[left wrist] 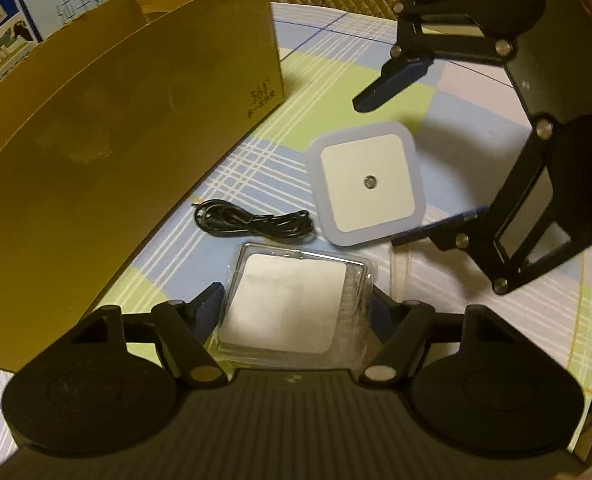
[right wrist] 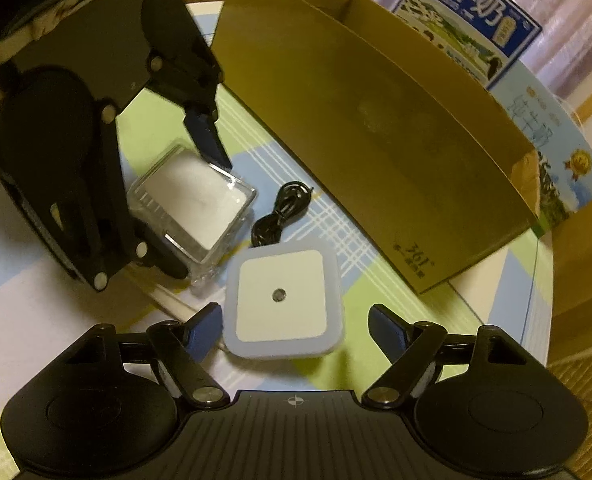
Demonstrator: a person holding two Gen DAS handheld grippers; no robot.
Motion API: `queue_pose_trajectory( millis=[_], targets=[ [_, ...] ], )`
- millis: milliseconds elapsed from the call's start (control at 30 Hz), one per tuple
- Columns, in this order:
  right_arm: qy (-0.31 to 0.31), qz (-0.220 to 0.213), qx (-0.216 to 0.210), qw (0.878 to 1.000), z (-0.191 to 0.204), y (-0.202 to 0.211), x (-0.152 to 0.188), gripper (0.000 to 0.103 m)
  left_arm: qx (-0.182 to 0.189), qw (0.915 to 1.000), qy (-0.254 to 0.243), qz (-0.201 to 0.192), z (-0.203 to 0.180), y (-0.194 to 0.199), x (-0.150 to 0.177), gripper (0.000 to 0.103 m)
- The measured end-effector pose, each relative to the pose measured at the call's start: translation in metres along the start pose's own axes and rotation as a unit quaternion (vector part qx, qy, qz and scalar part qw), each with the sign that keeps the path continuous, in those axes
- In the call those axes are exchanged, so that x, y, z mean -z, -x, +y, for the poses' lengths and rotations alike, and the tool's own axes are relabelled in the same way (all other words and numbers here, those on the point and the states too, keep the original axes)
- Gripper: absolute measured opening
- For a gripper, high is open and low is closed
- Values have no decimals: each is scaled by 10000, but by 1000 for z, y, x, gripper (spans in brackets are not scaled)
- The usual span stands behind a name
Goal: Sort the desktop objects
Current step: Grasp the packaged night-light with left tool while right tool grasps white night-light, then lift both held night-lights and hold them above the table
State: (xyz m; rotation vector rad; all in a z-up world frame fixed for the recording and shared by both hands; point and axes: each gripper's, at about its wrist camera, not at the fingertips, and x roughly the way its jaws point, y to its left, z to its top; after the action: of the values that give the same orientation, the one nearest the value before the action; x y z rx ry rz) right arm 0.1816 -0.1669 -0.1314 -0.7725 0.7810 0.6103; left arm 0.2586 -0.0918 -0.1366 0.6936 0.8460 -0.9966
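We list, on the pastel checked tablecloth point(left wrist: 336, 80): a clear plastic case holding a white square pad point(left wrist: 291, 304), framed by our left gripper point(left wrist: 296, 308), whose fingers flank it — whether they clamp it we cannot tell; a white square night light with a pale blue rim point(right wrist: 281, 304), between the spread, untouching fingers of our right gripper point(right wrist: 296, 332); a coiled black cable point(left wrist: 251, 222) at eleven o'clock from the case; a tall brown cardboard box point(left wrist: 127, 140) beyond. Risk, in our judgement: slick plastic slipping, or the two tongs colliding
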Motion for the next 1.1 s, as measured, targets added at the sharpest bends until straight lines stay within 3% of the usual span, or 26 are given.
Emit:
queue_pose_trajectory(
  millis=[133,300,500,700,1100],
  targets=[
    [132,-22,139,9998,6,-7,-2,76,-26,9999,141,-20,5,2,3,70],
    [191,8,190,9996,7,-12,-3,63,0,9999,156,-41,6,1,4,72],
    [119,-48,251,9996,6,-12,1,63,-5,9998,190,-26,4,-3,2,73],
    [-192,-78,324,9993,-3,-8,3,63,-36,9995,298,-106,4,-1,3,67],
    [-279,-84,362,9989,-2,-9,5,63,-23,9988,465,-129,7,-6,5,69]
  ],
)
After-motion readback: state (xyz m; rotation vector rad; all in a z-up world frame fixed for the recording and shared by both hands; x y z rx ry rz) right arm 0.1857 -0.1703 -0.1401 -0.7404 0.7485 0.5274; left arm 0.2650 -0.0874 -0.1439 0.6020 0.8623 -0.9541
